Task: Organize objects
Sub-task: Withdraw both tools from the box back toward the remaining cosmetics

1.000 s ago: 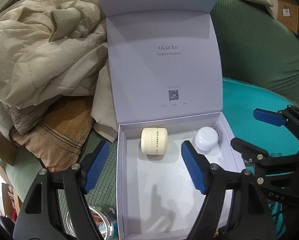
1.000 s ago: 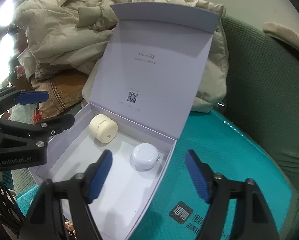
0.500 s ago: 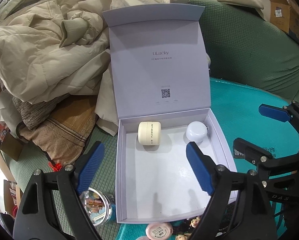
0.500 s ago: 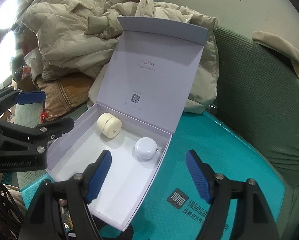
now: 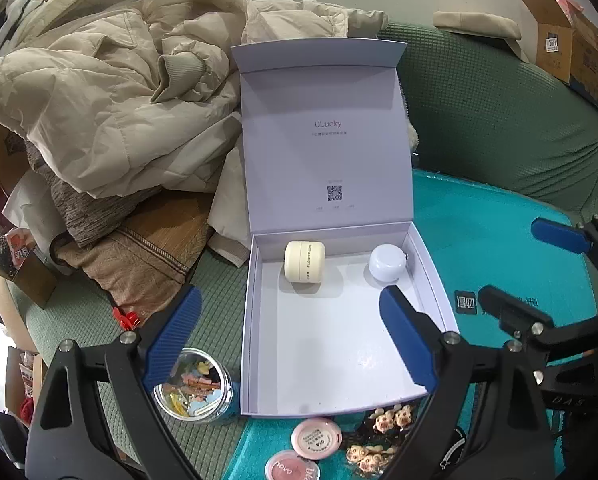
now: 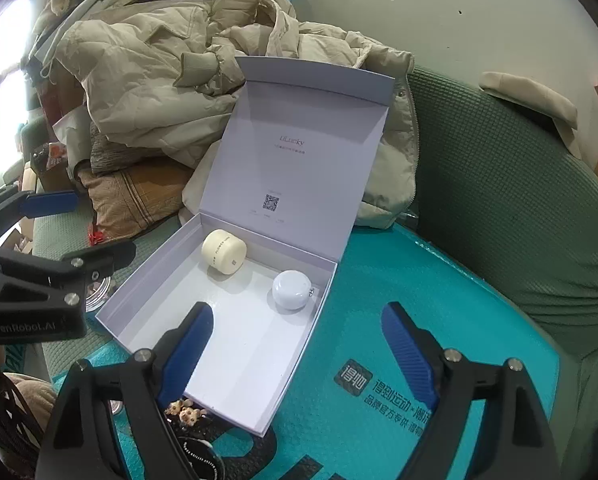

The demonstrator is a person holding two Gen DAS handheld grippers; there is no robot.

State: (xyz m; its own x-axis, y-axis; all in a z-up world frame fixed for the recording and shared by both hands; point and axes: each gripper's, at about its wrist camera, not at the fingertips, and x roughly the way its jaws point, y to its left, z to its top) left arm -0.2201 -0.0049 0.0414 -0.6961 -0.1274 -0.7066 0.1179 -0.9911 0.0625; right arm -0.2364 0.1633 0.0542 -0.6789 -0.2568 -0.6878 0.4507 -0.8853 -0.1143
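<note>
An open pale lilac box [image 5: 347, 368] [image 6: 243, 384] with its lid standing up lies on a teal mat. Inside at the back are a cream jar on its side [image 5: 304, 261] [image 6: 223, 254] and a white round case [image 5: 387, 262] [image 6: 291, 290]. My left gripper [image 5: 289, 340] is open and empty, above the box's front left. My right gripper [image 6: 297, 350] is open and empty, over the box's right edge; it shows at the right in the left wrist view [image 5: 539, 264]. A glass jar of small coloured clips [image 5: 193, 394], two pink compacts [image 5: 316, 438] and bear hair clips [image 5: 391, 416] lie in front of the box.
A pile of beige jackets [image 5: 111, 92] [image 6: 171, 64] and folded brown cloth [image 5: 155, 252] lie left of and behind the box. A green sofa back [image 5: 499, 120] [image 6: 507, 184] rises behind. The teal mat [image 6: 399, 392] extends right of the box. Cardboard boxes [image 5: 571, 52] stand far right.
Both grippers have pulled back and up from the box, so it looks smaller. The clip jar, pink compacts and bear clips have come into view in front of it.
</note>
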